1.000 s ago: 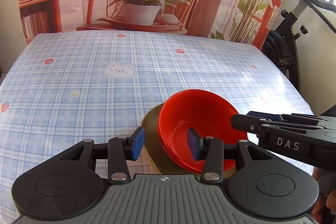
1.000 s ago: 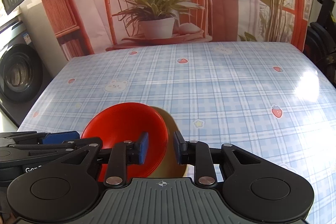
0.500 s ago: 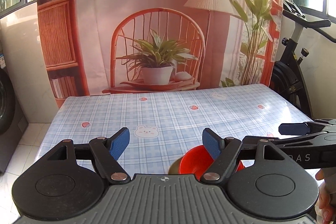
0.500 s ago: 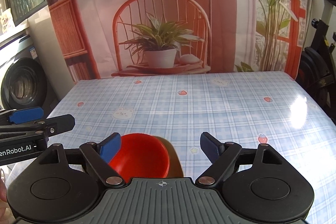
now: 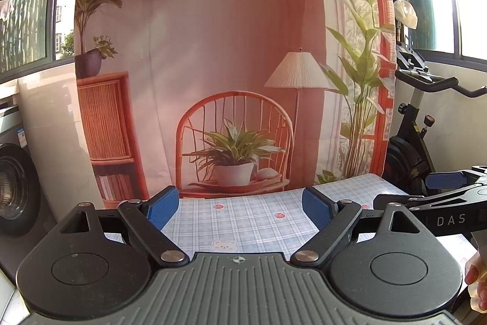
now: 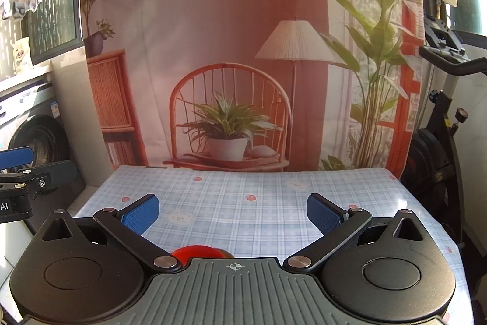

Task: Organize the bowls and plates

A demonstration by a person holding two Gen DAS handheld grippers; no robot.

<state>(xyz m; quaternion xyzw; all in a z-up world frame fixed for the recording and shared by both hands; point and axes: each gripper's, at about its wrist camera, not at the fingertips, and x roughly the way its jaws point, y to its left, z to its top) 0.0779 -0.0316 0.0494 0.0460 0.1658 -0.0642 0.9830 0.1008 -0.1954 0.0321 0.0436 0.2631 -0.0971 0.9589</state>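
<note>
With my left claw (image 5: 240, 209) and right claw (image 6: 232, 210) both spread wide and empty, the red bowl (image 6: 197, 252) sits on the bench (image 6: 274, 197) nearly hidden under my right claw, so I risk knocking it blind.

The desk (image 6: 274, 203) wears a smooth, glossy checked cover that looks like oilcloth and catches the sun at its right edge. The left gripper (image 5: 240, 207) and right gripper (image 6: 232, 212) look like matt black plastic with ribbed grey housings, shiny metal pivot pins and finely textured blue pads (image 6: 141, 213). The bowl (image 6: 197, 252) is glossy red, seemingly plastic. The backdrop (image 6: 213, 35) looks like printed cloth, softly creased.
</note>
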